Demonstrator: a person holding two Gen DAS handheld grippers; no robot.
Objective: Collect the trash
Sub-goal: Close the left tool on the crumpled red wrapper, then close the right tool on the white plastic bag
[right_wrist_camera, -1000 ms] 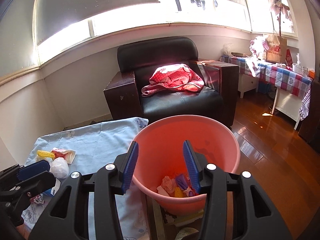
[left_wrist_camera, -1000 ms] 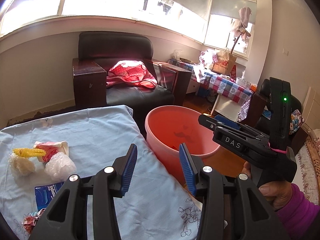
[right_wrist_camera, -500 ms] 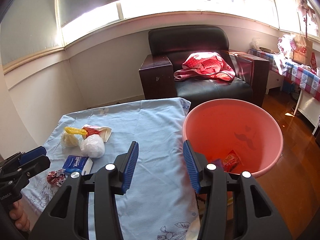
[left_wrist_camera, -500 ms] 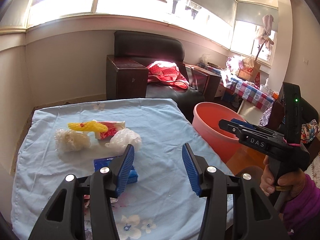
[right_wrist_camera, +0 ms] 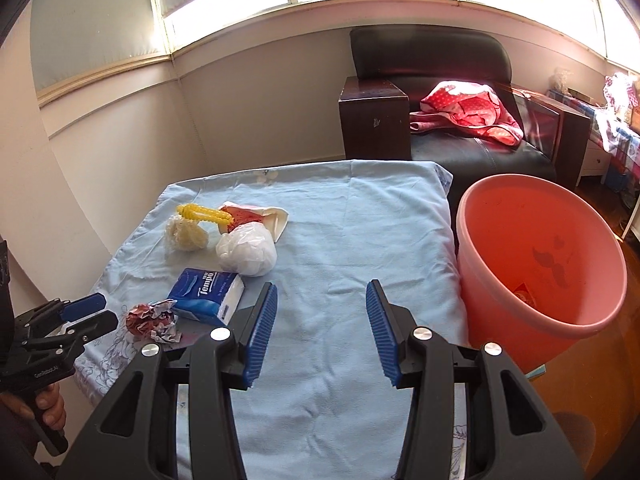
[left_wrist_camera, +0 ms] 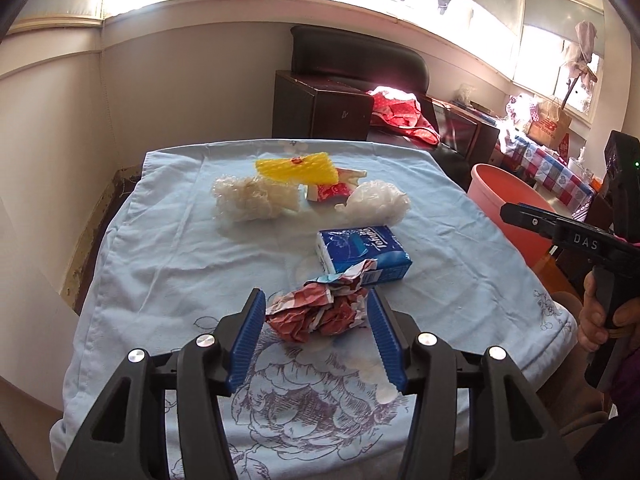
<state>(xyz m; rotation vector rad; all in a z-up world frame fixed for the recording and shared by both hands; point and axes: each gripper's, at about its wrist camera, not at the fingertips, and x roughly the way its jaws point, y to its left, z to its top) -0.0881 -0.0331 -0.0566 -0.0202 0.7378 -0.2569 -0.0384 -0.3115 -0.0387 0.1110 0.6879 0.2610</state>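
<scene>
A crumpled red wrapper (left_wrist_camera: pixel 320 316) lies on the light blue tablecloth (left_wrist_camera: pixel 168 240) between the fingers of my left gripper (left_wrist_camera: pixel 316 300), whose jaws are opening and do not press it. Just behind it are a blue tissue pack (left_wrist_camera: pixel 362 254), a white plastic ball (left_wrist_camera: pixel 378 202), a clear plastic wad (left_wrist_camera: pixel 248 200), a yellow foam net (left_wrist_camera: pixel 296 172) and a red-and-white carton (left_wrist_camera: pixel 334 188). My right gripper (right_wrist_camera: pixel 322 286) hangs open over bare cloth with nothing between its fingers. The pink bucket (right_wrist_camera: pixel 520 220) stands right of the table with some trash at its bottom.
A black armchair (right_wrist_camera: pixel 460 148) with a red cloth (right_wrist_camera: pixel 468 108) on it stands behind the table and bucket. A wall runs along the table's left side. A checked table (left_wrist_camera: pixel 560 172) with bags stands far right.
Both grippers swung left from over the bucket to over the table. The left one dropped lower and now has the red wrapper between its fingers, which stand wider apart.
</scene>
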